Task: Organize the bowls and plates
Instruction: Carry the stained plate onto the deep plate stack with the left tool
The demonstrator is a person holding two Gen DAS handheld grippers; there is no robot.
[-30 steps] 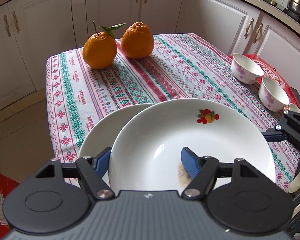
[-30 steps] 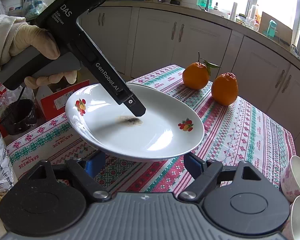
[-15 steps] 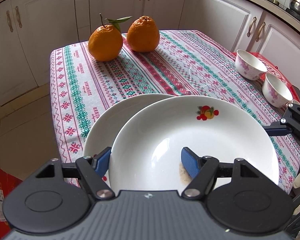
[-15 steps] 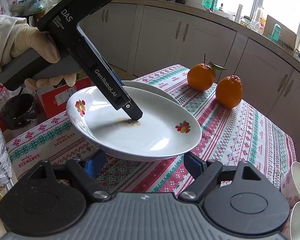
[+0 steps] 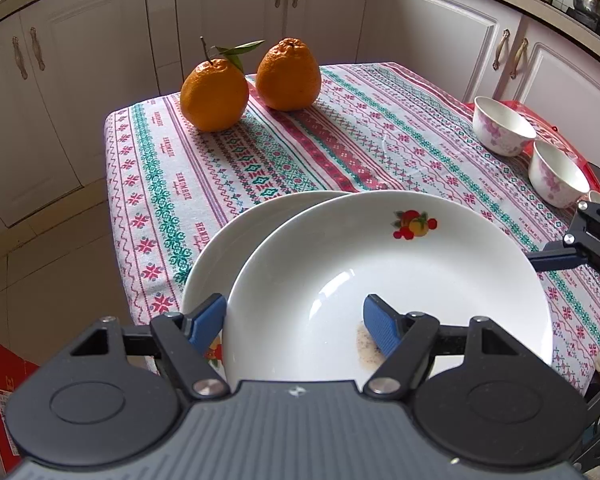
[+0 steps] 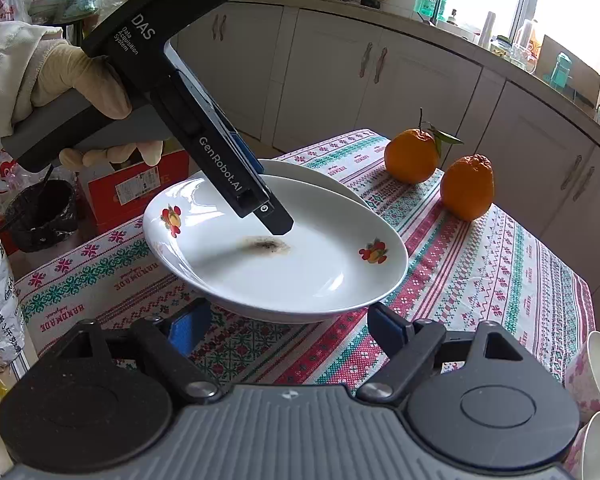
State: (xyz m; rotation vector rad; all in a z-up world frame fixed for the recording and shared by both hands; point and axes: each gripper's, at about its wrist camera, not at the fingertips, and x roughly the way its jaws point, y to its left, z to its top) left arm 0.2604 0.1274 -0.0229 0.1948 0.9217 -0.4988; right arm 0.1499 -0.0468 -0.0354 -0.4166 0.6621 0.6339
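My left gripper (image 5: 296, 324) is shut on the near rim of a white plate (image 5: 388, 280) with fruit decals and holds it tilted above the table; one finger is inside, one under the rim. A second white plate (image 5: 236, 240) lies on the cloth just behind and left of it. In the right wrist view the held plate (image 6: 300, 264) hangs over the second plate (image 6: 312, 176), with a dark smear in its middle. My right gripper (image 6: 288, 324) is open and empty, just below the held plate's edge. Two floral bowls (image 5: 500, 126) (image 5: 556, 174) stand at the right.
Two oranges (image 5: 214, 94) (image 5: 288, 74) sit at the table's far end on the patterned tablecloth (image 5: 300, 148). White cabinets surround the table. A red box (image 6: 136, 188) and a dark bucket (image 6: 40, 216) stand on the floor by the table's left edge.
The left gripper has carried the held plate forward and over the second plate, which now shows more behind it. The right gripper has stayed open below the plate.
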